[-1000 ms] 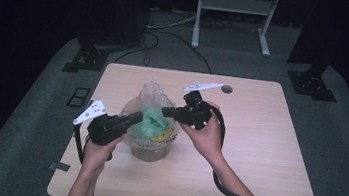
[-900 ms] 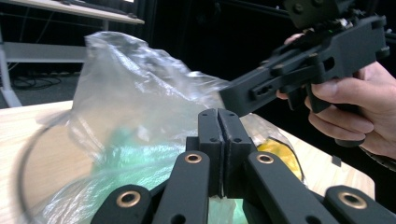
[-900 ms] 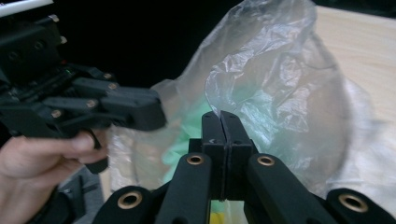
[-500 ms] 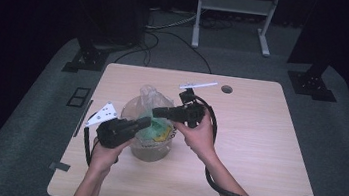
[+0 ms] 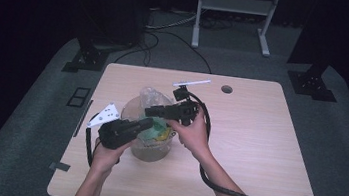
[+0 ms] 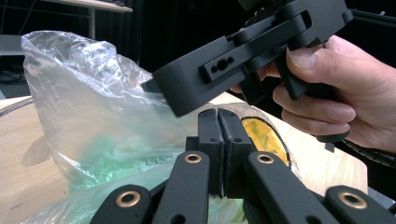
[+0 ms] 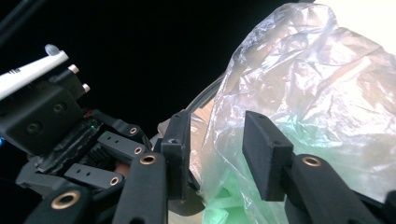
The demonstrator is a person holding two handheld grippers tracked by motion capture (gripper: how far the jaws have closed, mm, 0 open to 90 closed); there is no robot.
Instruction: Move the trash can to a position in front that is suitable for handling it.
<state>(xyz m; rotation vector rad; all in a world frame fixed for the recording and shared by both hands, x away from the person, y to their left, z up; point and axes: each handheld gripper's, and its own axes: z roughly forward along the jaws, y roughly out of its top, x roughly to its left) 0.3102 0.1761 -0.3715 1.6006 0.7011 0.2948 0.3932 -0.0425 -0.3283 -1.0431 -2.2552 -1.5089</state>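
Observation:
A clear plastic bag (image 5: 152,100) stands in a round clear bowl (image 5: 152,151) on the wooden table, with green and yellow contents inside. My left gripper (image 5: 149,121) is shut, its tips at the bag's near left side; no film shows between its jaws (image 6: 218,140). My right gripper (image 5: 147,110) reaches in from the right, just above the left one. It is open (image 7: 219,149), and the bag's crinkled film (image 7: 299,93) lies between its two jaws. The yellow item (image 6: 266,137) shows through the bag behind my left jaws.
A white stick (image 5: 192,83) lies near the table's far edge, beside a round hole (image 5: 226,89) in the tabletop. Black cables trail from both grippers across the table. A metal stand (image 5: 233,14) and dark stand bases sit on the floor beyond.
The right gripper has slid left across the top of the bag. The left gripper has pushed right and in toward the bag, under the right one.

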